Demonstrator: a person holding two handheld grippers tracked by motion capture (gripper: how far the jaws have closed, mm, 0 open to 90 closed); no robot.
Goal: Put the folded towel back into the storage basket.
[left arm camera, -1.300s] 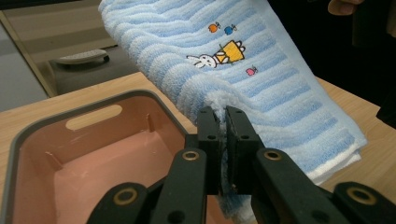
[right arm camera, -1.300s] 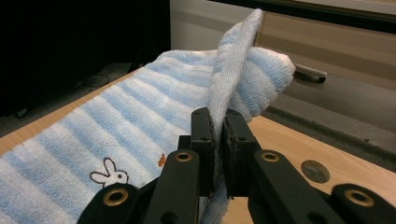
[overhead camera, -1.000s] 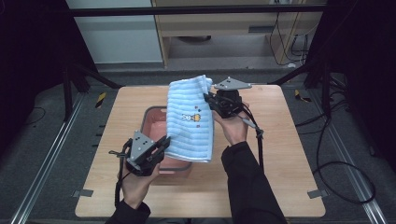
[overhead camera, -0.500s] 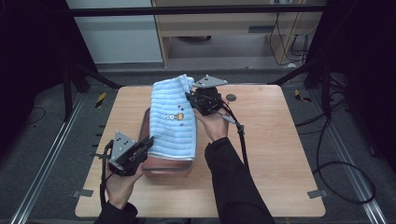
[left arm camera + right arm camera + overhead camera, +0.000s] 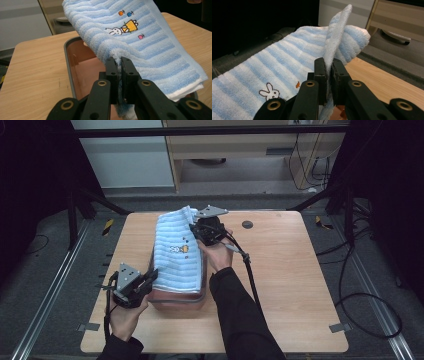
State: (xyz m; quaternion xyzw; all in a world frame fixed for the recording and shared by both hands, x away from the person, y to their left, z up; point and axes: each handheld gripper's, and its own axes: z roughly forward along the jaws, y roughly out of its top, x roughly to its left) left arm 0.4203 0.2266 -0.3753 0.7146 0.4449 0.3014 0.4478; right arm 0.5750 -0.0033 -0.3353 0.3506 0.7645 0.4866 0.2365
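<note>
A light-blue striped towel (image 5: pixel 177 252) with a small rabbit picture is stretched over a reddish-brown tray (image 5: pixel 177 296) on the wooden table. My left gripper (image 5: pixel 150 279) is shut on the towel's near corner (image 5: pixel 117 56), at the tray's near left side. My right gripper (image 5: pixel 196 229) is shut on the towel's far corner (image 5: pixel 334 47), above the tray's far end. In the left gripper view the towel (image 5: pixel 140 37) drapes across the tray's dark rim (image 5: pixel 68 62). The towel (image 5: pixel 274 72) spreads to the left in the right gripper view.
The table (image 5: pixel 295 270) has bare wood to the right of the tray and a dark round mark (image 5: pixel 247 224) near its far edge. Black frame rails run along both sides. A wooden cabinet (image 5: pixel 235 150) stands beyond the table.
Both hands have moved left and a little down with the towel, which was hanging to the right of the tray and now lies over it.
</note>
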